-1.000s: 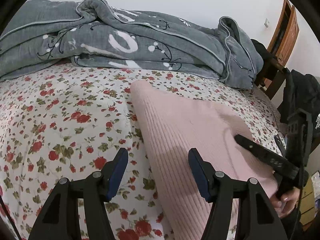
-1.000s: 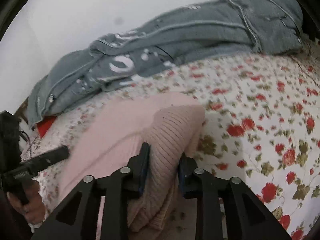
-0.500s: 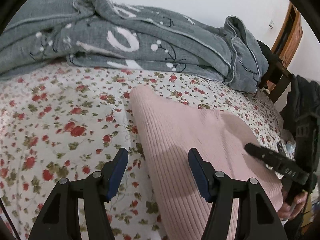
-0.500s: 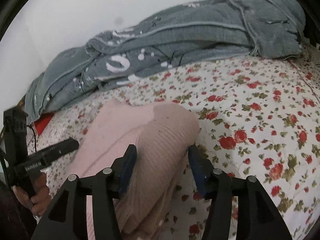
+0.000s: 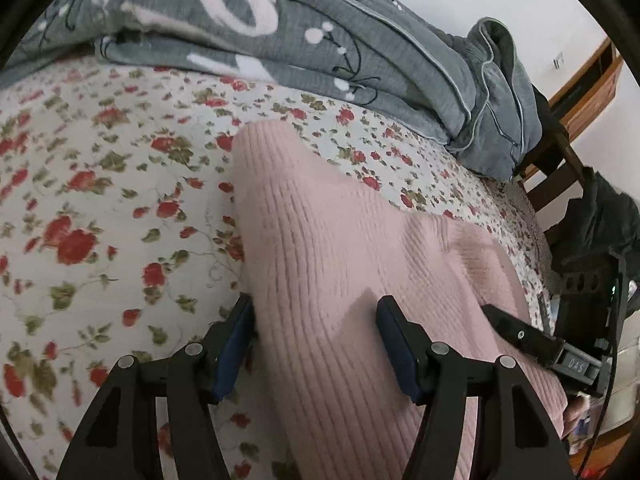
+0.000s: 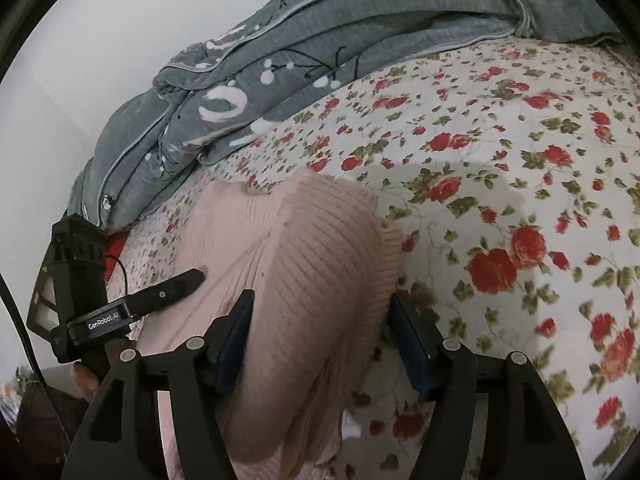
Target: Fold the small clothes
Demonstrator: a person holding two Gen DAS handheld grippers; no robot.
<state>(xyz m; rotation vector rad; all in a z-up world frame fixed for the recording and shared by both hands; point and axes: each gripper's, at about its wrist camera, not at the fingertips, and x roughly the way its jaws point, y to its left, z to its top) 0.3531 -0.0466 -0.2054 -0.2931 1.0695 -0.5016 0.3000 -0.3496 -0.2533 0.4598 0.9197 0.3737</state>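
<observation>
**Pink ribbed sweater: fold set down, both grippers letting go**

Pink ribbed sweater (image 5: 360, 264) lying part-folded on the floral bedsheet (image 5: 92, 184), with a rounded, doubled-over end bulging up toward the right wrist camera (image 6: 320, 240). Grey patterned quilt (image 5: 280, 32) heaped along the far side of the bed, well apart from the sweater.

Right gripper (image 6: 322, 338) straddling that bulging fold, jaws just having been widening, knit sitting between them but the pads no longer pinching it. Left gripper (image 5: 316, 344) hovering at the sweater's left edge, jaws spread and just having been narrowing a little; left finger (image 5: 234, 348) sitting over the sheet beside the hem, right finger (image 5: 400, 352) over the knit, no pinch on fabric visible.

Risks, judged from this layout:
- Springing back of the thick ribbed fold once released, since the doubled end is standing proud, not lying flat.
- Catching the bedsheet along with the hem, the left finger being right at the boundary between the two.
- Snagging a pad on the loose knit while pulling away, dragging the fold askew.
- Uneven edges, the layers looking offset near the right gripper.
</observation>
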